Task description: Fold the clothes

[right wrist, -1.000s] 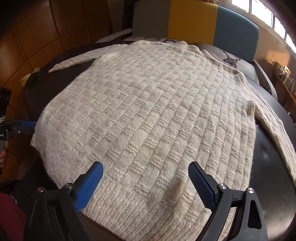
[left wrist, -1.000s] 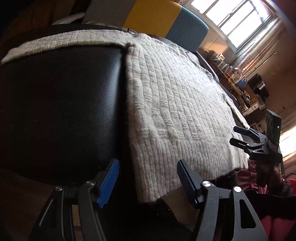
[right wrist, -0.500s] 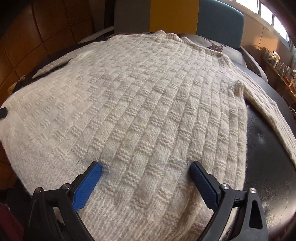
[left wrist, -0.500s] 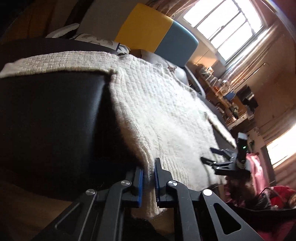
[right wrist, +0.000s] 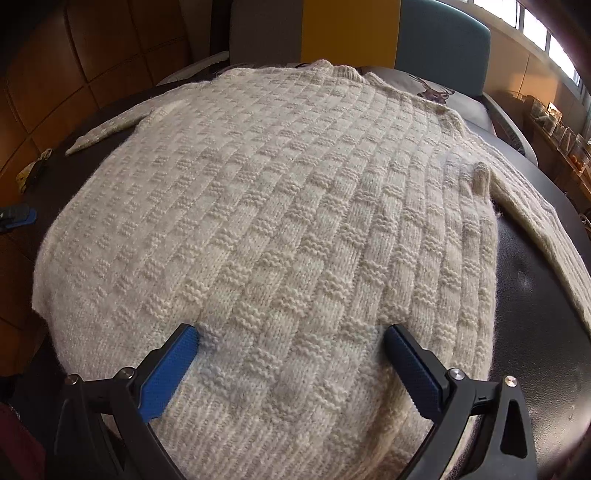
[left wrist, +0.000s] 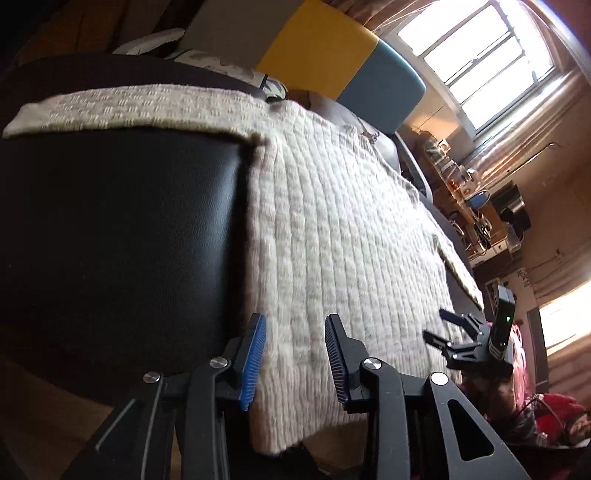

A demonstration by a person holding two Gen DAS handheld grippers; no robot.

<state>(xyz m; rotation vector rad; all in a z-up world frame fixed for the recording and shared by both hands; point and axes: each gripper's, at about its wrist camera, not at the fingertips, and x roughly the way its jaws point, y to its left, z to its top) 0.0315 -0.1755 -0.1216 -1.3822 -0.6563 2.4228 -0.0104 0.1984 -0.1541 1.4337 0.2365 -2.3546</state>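
Cream knit sweater (right wrist: 280, 221) is spread flat on the black bench (left wrist: 110, 229), sleeves out to the sides. My left hand-held gripper (left wrist: 295, 354) sits at the hem's corner with its blue pads apart, fabric between them but not pinched. My right hand-held gripper (right wrist: 291, 350) is spread wide over the hem, grabbing nothing. Yellow and teal chair (right wrist: 388, 33) behind.

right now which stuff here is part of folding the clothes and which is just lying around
Part of the job:
- cream knit sweater, spread flat
- black padded surface under it
- left tool, open at the hem
- right tool, open over the hem

Just lying about:
- deer-print cushion
- yellow and blue chair back
- cluttered shelf
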